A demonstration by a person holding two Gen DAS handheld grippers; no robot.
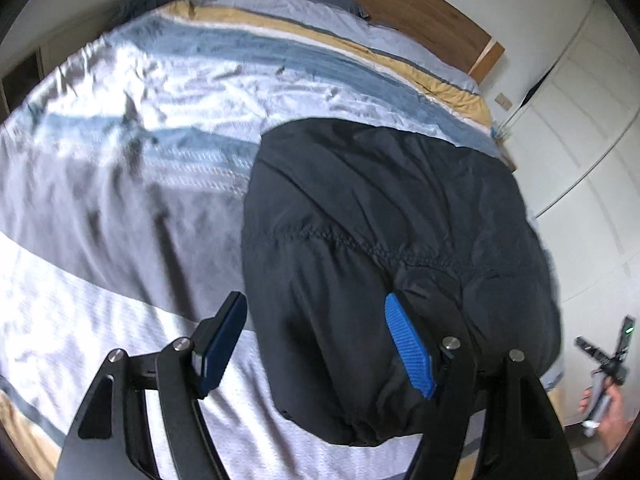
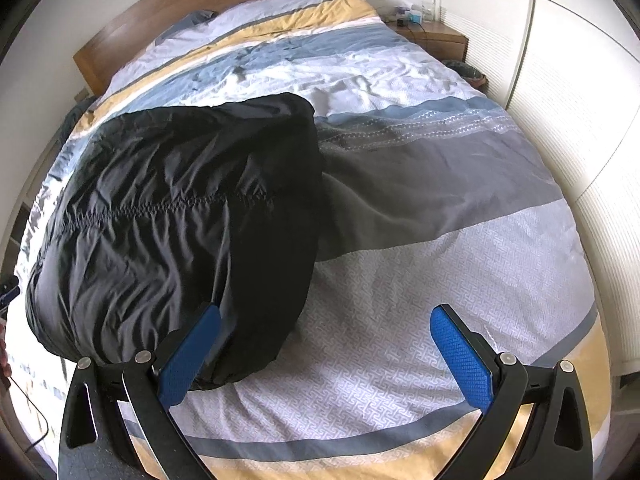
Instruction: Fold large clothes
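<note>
A large black padded garment (image 1: 384, 248) lies folded into a bulky block on the striped bed cover (image 1: 120, 200). It also shows in the right wrist view (image 2: 180, 216), on the left half of the bed. My left gripper (image 1: 316, 344) is open above the garment's near left edge, its right blue pad (image 1: 408, 348) over the black fabric and its left pad over the cover. My right gripper (image 2: 324, 356) is open and empty, its left pad (image 2: 188, 356) at the garment's near right corner, its right pad over bare cover (image 2: 420, 280).
A wooden headboard (image 2: 200, 4) is at the far end. White wardrobe doors (image 2: 560, 100) and a bedside table (image 2: 436, 36) stand along the bed's right side. In the left wrist view a hand holds the other gripper's handle (image 1: 608, 380) at the right.
</note>
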